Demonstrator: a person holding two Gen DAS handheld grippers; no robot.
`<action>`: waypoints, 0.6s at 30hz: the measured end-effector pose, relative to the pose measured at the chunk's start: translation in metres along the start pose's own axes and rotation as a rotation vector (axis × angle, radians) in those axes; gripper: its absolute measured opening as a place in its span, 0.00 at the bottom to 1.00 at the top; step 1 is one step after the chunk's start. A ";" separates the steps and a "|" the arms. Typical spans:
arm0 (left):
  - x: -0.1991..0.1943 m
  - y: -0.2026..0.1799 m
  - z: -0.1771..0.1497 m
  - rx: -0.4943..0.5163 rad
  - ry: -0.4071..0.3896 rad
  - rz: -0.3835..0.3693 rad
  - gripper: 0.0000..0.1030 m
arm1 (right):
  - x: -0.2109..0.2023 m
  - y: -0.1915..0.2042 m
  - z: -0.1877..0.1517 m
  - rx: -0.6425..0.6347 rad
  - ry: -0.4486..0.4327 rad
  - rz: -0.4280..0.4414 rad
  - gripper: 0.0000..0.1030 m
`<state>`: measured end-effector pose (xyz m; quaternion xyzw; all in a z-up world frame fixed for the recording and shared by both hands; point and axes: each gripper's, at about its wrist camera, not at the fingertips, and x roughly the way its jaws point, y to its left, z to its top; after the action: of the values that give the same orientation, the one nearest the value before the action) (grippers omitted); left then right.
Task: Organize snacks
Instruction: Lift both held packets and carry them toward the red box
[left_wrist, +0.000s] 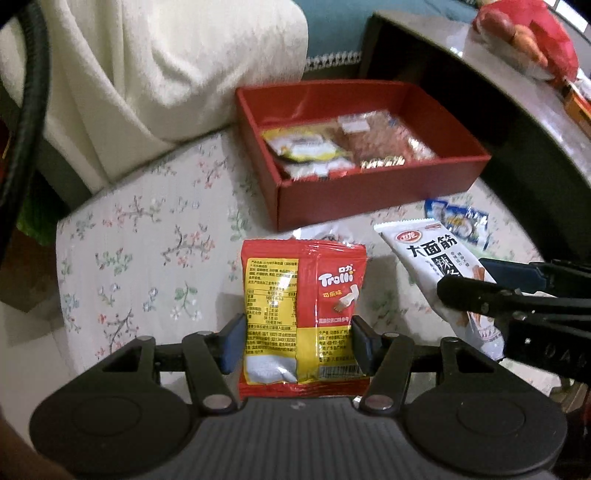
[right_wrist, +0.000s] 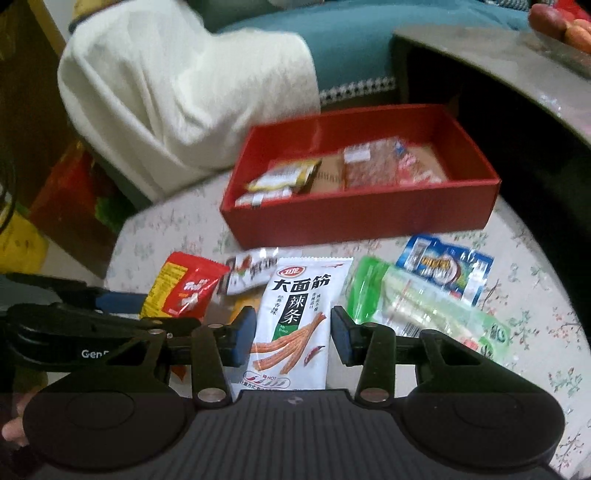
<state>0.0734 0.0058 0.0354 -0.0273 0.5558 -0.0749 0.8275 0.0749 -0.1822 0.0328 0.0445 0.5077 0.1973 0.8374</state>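
My left gripper (left_wrist: 295, 341) is shut on a red and yellow Trolli gummy packet (left_wrist: 303, 306), held upright above the floral table. My right gripper (right_wrist: 293, 334) is shut on a white spicy-strip packet (right_wrist: 295, 321); that packet also shows in the left wrist view (left_wrist: 439, 273). The Trolli packet shows at the left of the right wrist view (right_wrist: 184, 288). A red box (left_wrist: 373, 188), also in the right wrist view (right_wrist: 354, 218), stands further back and holds several snack packets.
Loose on the floral tablecloth (right_wrist: 535, 295) lie a green packet (right_wrist: 424, 306), a blue packet (right_wrist: 447, 266) and a small white packet (right_wrist: 251, 273). A white cloth (left_wrist: 147, 74) drapes at the back left. A dark curved table (left_wrist: 524, 96) rises at the right.
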 end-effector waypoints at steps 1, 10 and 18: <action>-0.002 0.000 0.002 0.000 -0.006 -0.002 0.50 | -0.003 -0.002 0.002 0.007 -0.012 0.002 0.50; -0.007 -0.014 0.023 0.020 -0.048 0.004 0.50 | -0.014 -0.012 0.019 0.036 -0.080 0.007 0.50; -0.003 -0.022 0.045 0.029 -0.063 0.012 0.50 | -0.018 -0.021 0.040 0.063 -0.132 0.001 0.50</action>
<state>0.1119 -0.0173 0.0581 -0.0141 0.5283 -0.0771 0.8454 0.1084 -0.2036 0.0611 0.0840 0.4571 0.1782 0.8673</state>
